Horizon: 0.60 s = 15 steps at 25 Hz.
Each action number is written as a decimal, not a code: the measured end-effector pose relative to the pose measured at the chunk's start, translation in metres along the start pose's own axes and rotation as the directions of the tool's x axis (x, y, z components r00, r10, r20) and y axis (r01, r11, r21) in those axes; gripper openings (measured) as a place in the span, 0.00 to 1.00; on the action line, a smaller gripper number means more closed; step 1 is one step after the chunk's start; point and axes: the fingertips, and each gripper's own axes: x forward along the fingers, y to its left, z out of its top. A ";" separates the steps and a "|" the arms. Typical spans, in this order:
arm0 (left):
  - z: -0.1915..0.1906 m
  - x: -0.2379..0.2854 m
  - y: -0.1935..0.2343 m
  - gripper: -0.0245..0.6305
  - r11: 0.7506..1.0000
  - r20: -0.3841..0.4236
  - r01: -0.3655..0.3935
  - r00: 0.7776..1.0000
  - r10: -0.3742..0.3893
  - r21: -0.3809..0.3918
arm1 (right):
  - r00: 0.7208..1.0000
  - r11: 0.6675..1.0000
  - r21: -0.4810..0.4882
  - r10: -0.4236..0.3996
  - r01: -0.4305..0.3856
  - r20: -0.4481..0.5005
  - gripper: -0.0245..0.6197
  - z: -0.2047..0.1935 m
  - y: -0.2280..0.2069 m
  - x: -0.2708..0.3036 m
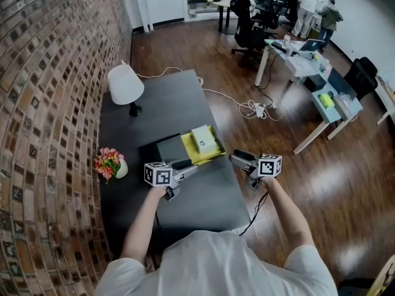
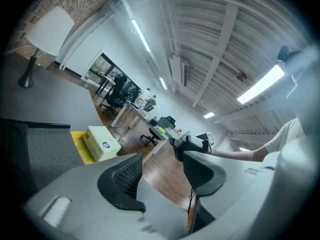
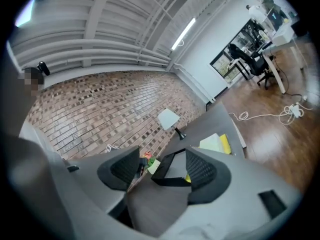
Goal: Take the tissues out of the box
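The tissue box (image 1: 204, 139), pale with a small blue mark, rests on a yellow sheet (image 1: 191, 153) near the right edge of the dark table (image 1: 203, 202). I cannot make out any tissue sticking out of it. My left gripper (image 1: 192, 167) hovers just in front of the box, shut and empty. To the box's right, over the table's edge, my right gripper (image 1: 234, 158) is also shut and empty. The left gripper view shows the box (image 2: 102, 143) beyond my left gripper (image 2: 162, 171). In the right gripper view, the box (image 3: 211, 143) lies past my right gripper (image 3: 162, 169).
A black tray (image 1: 162, 148) lies left of the yellow sheet. A white lamp (image 1: 125, 86) stands at the table's far end, and a small flower pot (image 1: 110, 163) sits by the brick wall. Cables (image 1: 253, 108), desks and office chairs (image 1: 247, 26) fill the wooden floor to the right.
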 end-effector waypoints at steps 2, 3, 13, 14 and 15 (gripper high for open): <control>0.000 0.000 0.002 0.40 1.000 -0.010 -0.004 1.000 0.004 0.017 | 1.000 1.000 -0.003 -0.026 0.026 0.010 0.49 0.001 -0.006 -0.009; 0.000 0.000 0.004 0.40 1.000 -0.012 -0.006 1.000 0.007 0.024 | 0.999 0.999 -0.009 -0.046 0.046 0.010 0.49 0.001 -0.009 -0.014; 0.022 -0.017 0.028 0.40 0.998 0.077 -0.058 0.996 0.055 0.035 | 0.991 0.990 -0.052 -0.134 0.134 0.003 0.49 0.001 -0.028 -0.040; 0.024 -0.019 0.031 0.40 0.997 0.086 -0.068 0.994 0.065 0.036 | 0.990 0.988 -0.063 -0.138 0.138 -0.006 0.49 0.001 -0.028 -0.043; 0.025 -0.021 0.035 0.40 0.996 0.094 -0.080 0.993 0.076 0.037 | 0.990 0.987 -0.079 -0.142 0.141 -0.017 0.49 0.000 -0.029 -0.045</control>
